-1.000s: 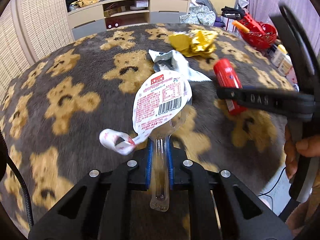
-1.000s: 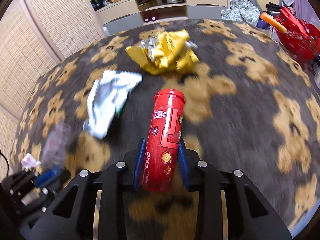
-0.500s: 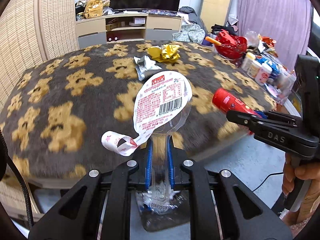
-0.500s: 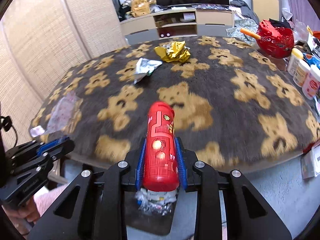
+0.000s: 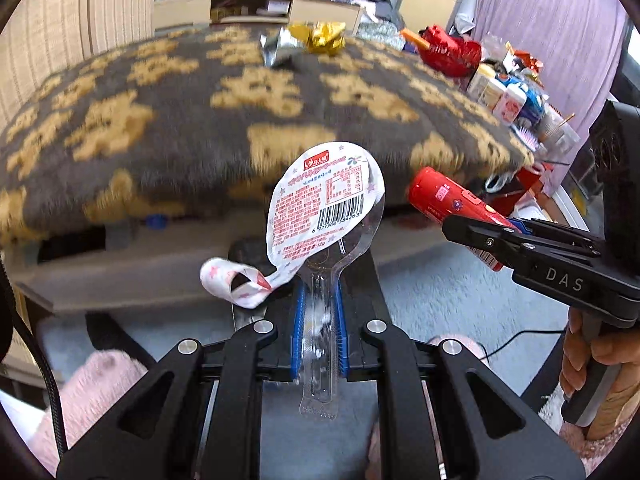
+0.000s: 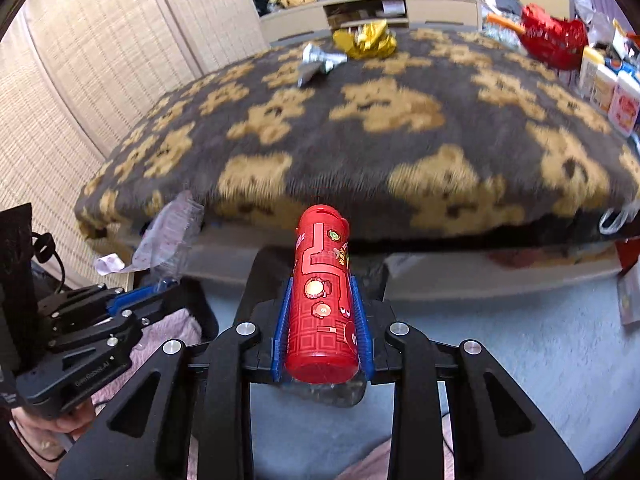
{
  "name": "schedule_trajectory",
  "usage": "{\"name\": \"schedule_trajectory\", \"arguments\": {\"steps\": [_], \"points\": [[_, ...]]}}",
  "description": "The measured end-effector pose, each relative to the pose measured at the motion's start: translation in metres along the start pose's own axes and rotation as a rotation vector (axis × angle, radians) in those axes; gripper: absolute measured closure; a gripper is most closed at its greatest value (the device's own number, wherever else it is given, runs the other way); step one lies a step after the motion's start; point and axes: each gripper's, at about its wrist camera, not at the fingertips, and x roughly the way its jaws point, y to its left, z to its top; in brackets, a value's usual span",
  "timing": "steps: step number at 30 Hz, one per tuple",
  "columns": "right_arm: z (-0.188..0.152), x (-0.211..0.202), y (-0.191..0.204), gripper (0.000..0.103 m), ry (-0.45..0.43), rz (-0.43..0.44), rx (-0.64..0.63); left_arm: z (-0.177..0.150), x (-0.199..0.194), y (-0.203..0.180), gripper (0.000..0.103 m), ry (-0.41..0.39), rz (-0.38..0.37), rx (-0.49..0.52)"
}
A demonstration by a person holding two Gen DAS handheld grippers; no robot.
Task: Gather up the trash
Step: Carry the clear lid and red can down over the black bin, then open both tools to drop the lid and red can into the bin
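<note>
My left gripper [image 5: 319,316] is shut on a clear plastic spoon-shaped package [image 5: 325,216] with a peeled white printed lid. My right gripper [image 6: 322,320] is shut on a red cylindrical can [image 6: 322,292]. Both are held off the table's front edge, above the floor. The right gripper and red can [image 5: 448,204] show at the right of the left wrist view; the left gripper [image 6: 156,288] and the package [image 6: 170,232] show at the left of the right wrist view. A yellow crumpled wrapper [image 6: 366,42] and a silver wrapper [image 6: 316,62] lie on the table's far side.
The table has a brown bear-patterned cover [image 6: 360,128]. A red basket [image 6: 554,40] and several bottles [image 6: 608,84] stand at the right. A dark bin [image 6: 324,396] with clear plastic trash sits under the can. A TV cabinet [image 6: 380,8] stands behind; grey floor below.
Both grippers have pulled back and down from the table with their items, now below its front edge over the floor. The wrappers on the table have not moved.
</note>
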Motion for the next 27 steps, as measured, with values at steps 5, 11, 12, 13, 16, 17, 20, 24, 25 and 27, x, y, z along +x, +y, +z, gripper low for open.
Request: {"name": "schedule_trajectory", "arguments": {"steps": [5, 11, 12, 13, 16, 17, 20, 24, 25, 27], "points": [[-0.016, 0.022, -0.002, 0.074, 0.058, 0.008, 0.025, -0.016, 0.023, 0.012, 0.091, 0.067, -0.024, -0.053], [-0.029, 0.055, -0.008, 0.074, 0.124, 0.002, 0.065, -0.027, 0.053, 0.018, 0.091, 0.129, -0.03, -0.077], [-0.03, 0.061, -0.01, 0.074, 0.132, 0.006, 0.08, -0.029, 0.058, 0.019, 0.091, 0.139, -0.032, -0.079], [-0.03, 0.066, -0.012, 0.074, 0.137, 0.009, 0.09, -0.029, 0.063, 0.02, 0.091, 0.149, -0.034, -0.082], [-0.031, 0.082, -0.014, 0.074, 0.161, 0.01, 0.115, -0.032, 0.077, 0.022, 0.091, 0.176, -0.039, -0.086], [-0.031, 0.086, -0.014, 0.074, 0.17, 0.012, 0.123, -0.032, 0.08, 0.022, 0.091, 0.182, -0.04, -0.087], [-0.03, 0.099, -0.018, 0.074, 0.189, 0.013, 0.146, -0.033, 0.089, 0.026, 0.091, 0.201, -0.051, -0.097], [-0.025, 0.108, -0.017, 0.073, 0.204, 0.015, 0.16, -0.031, 0.095, 0.029, 0.089, 0.218, -0.053, -0.104], [-0.024, 0.109, -0.016, 0.072, 0.203, 0.014, 0.16, -0.03, 0.095, 0.03, 0.085, 0.22, -0.056, -0.109], [-0.024, 0.109, -0.016, 0.063, 0.2, 0.008, 0.164, -0.029, 0.094, 0.033, 0.062, 0.216, -0.045, -0.119]]}}
